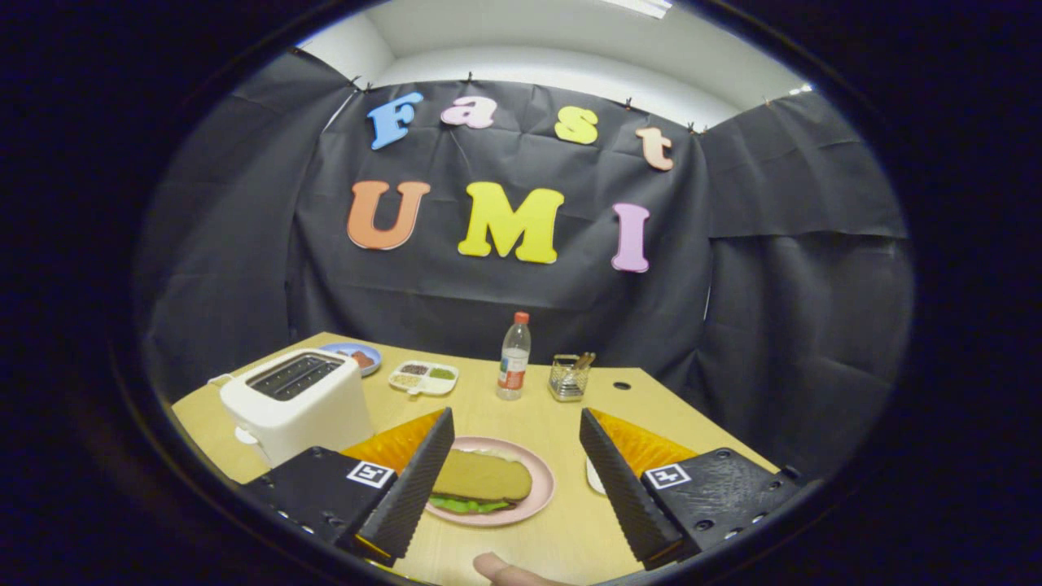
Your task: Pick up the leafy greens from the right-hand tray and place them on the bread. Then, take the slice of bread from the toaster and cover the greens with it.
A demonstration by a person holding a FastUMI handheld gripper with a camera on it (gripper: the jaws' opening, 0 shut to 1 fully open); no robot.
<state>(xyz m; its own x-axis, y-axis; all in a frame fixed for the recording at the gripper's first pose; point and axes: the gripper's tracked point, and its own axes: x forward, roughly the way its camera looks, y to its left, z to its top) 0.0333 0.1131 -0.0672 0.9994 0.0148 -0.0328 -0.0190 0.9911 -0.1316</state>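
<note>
A pink plate (533,505) lies on the wooden table just beyond and between my fingers. On it rests a brown bread slice (482,478) with leafy greens (466,506) peeking out from under its near edge. The white toaster (295,401) stands to the left of the plate, its dark slots facing up; I cannot tell what is inside them. My gripper (514,422) hovers above the table with its two black ribbed fingers (413,487) spread wide and nothing between them. A white tray's edge (593,476) shows beside the right finger.
At the back of the table stand a clear bottle with a red cap (514,357), a wire holder (569,377), a white divided dish (423,378) and a blue plate (356,356). A fingertip (505,570) shows at the near edge. Black cloth walls surround the table.
</note>
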